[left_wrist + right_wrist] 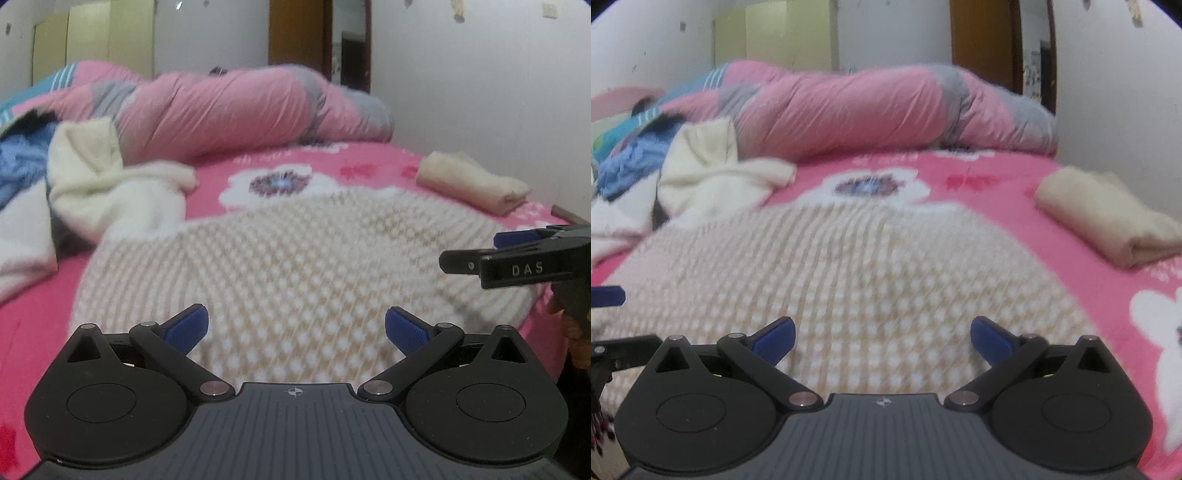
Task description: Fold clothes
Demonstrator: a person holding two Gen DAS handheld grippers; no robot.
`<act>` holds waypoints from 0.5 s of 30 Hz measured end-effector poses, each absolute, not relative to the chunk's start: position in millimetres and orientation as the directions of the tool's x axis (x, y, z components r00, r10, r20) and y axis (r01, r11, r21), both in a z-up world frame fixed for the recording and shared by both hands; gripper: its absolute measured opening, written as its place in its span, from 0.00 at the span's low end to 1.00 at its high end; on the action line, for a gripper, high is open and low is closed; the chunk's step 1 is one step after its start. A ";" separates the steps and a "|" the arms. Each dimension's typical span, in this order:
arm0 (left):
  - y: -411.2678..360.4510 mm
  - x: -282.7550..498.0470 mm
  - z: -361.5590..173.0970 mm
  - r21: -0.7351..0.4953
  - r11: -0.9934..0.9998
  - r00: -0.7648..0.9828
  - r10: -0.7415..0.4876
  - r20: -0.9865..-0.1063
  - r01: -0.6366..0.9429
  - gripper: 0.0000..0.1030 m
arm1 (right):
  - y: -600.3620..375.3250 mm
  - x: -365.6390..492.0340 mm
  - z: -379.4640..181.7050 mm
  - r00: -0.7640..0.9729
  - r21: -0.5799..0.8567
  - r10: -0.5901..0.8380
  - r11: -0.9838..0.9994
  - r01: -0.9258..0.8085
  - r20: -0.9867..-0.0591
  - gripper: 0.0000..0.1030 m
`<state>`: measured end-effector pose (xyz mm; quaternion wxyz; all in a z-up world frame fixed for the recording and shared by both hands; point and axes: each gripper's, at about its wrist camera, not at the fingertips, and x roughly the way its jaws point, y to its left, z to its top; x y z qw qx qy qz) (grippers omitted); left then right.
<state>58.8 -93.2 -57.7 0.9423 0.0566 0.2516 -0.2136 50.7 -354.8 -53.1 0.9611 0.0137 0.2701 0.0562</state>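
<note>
**Mia:** Where is the thing we have to fold?

**Ben:** It is the bumpy cream sweater (295, 266). It lies spread out on the pink bed (362, 166), right in front of both tools.

**Mia:** Is a tool holding it?

**Ben:** No. The left tool (296, 328) has its two blue tips wide apart, with nothing between them. The right tool (882, 334) is the same: tips apart, empty. Both hang just over the near edge of the sweater.

**Mia:** So is any folding done?

**Ben:** A bit, I think. See the folded beige cloth (1108, 218) on the right side of the bed? It looks neat and finished. It sits apart from the sweater.

**Mia:** And what is left?

**Ben:** The sweater looks flat and not folded yet, though the picture is blurry. Then there is a pile on the left: a fluffy white garment (110, 184) all bunched up, touching the sweater's far left corner, and some blue clothes (18, 162) behind it. Those are still a mess.

**Mia:** So lots to go?

**Ben:** I think so. One thing looks done, one is ready, and the pile waits. The big pink quilt (849, 114) at the back is just bedding, I guess.
</note>
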 end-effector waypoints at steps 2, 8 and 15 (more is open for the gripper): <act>-100.2 65.6 -57.4 -0.006 0.894 0.768 -0.388 -0.509 0.448 1.00 | -361.0 55.3 -51.3 0.852 0.076 0.112 0.993 -0.086 -0.512 1.00; -115.1 81.6 -75.1 -0.012 0.880 0.699 -0.386 -0.602 0.475 1.00 | -363.3 72.2 -73.8 0.792 0.022 0.104 0.993 -0.113 -0.602 1.00; -111.1 81.7 -76.5 -0.033 0.878 0.696 -0.401 -0.595 0.477 1.00 | -367.6 85.0 -39.3 0.835 0.030 0.105 0.994 -0.106 -0.539 1.00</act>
